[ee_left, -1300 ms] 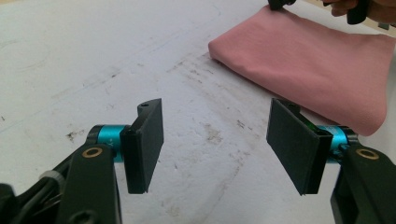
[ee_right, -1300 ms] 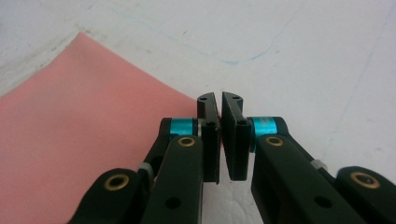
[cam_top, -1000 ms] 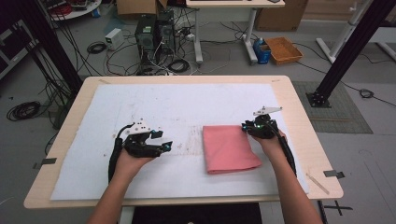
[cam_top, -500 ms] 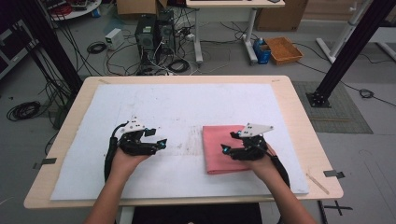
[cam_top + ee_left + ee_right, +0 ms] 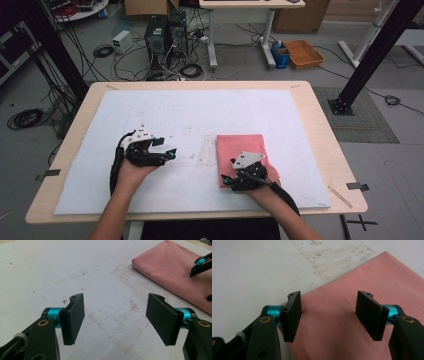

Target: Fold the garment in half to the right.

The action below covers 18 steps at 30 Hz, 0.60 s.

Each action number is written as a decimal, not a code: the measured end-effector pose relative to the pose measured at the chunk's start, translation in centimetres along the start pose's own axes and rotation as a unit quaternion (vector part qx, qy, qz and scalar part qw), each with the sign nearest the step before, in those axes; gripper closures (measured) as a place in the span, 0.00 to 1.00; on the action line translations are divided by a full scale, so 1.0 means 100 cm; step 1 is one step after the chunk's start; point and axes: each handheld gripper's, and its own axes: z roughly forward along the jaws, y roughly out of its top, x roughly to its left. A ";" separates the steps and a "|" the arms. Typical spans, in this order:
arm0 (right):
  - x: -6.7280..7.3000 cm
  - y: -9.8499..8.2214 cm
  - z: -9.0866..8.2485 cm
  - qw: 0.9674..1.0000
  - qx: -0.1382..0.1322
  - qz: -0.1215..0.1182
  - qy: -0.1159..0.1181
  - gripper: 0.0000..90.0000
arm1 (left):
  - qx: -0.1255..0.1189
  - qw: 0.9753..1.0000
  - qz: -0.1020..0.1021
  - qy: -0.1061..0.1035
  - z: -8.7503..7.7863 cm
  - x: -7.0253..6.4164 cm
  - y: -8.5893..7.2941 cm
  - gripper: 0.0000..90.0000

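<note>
I am holding my right hand-held gripper (image 5: 328, 315) over the near left corner of the folded pink cloth (image 5: 242, 152), its jaws having just been opening, now wide with nothing pinched. The cloth is lying flat on the white surface (image 5: 190, 115). My left hand-held gripper (image 5: 115, 318) is hovering wide and empty, left of the cloth.

The folded cloth (image 5: 245, 155) lies on the mat (image 5: 190, 120), which covers the table (image 5: 320, 130). The right claw (image 5: 231, 181) is over the cloth's near edge; the left claw (image 5: 167, 149) is well apart, to its left.
</note>
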 end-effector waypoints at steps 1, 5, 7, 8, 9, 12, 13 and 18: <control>0.003 0.000 0.001 1.000 -0.001 -0.007 -0.007 0.42 | 0.001 1.000 0.001 0.000 0.000 0.000 0.000 0.35; 0.007 0.001 0.002 0.999 0.001 -0.021 -0.024 0.42 | 0.004 1.000 0.001 -0.001 0.001 0.000 0.000 0.34; 0.007 0.001 0.002 1.000 0.000 -0.018 -0.023 0.42 | 0.005 1.000 0.003 -0.001 0.002 -0.001 0.000 0.34; 0.006 0.001 0.002 1.000 0.000 -0.018 -0.022 0.42 | 0.005 1.000 0.004 -0.002 0.002 -0.001 0.000 0.34; 0.006 0.001 0.001 1.000 0.001 -0.018 -0.021 0.41 | 0.005 1.000 0.004 -0.002 0.002 -0.001 0.000 0.34; 0.002 0.003 -0.003 1.000 -0.008 0.001 -0.001 0.37 | 0.000 1.000 0.001 -0.001 0.001 -0.001 0.000 0.34; -0.001 0.004 -0.006 1.000 -0.017 0.009 0.005 0.36 | 0.001 1.000 0.002 -0.001 0.000 0.000 0.000 0.34; -0.017 0.008 -0.022 0.998 -0.050 0.024 0.003 0.33 | -0.005 1.000 0.000 -0.001 -0.003 0.002 0.001 0.34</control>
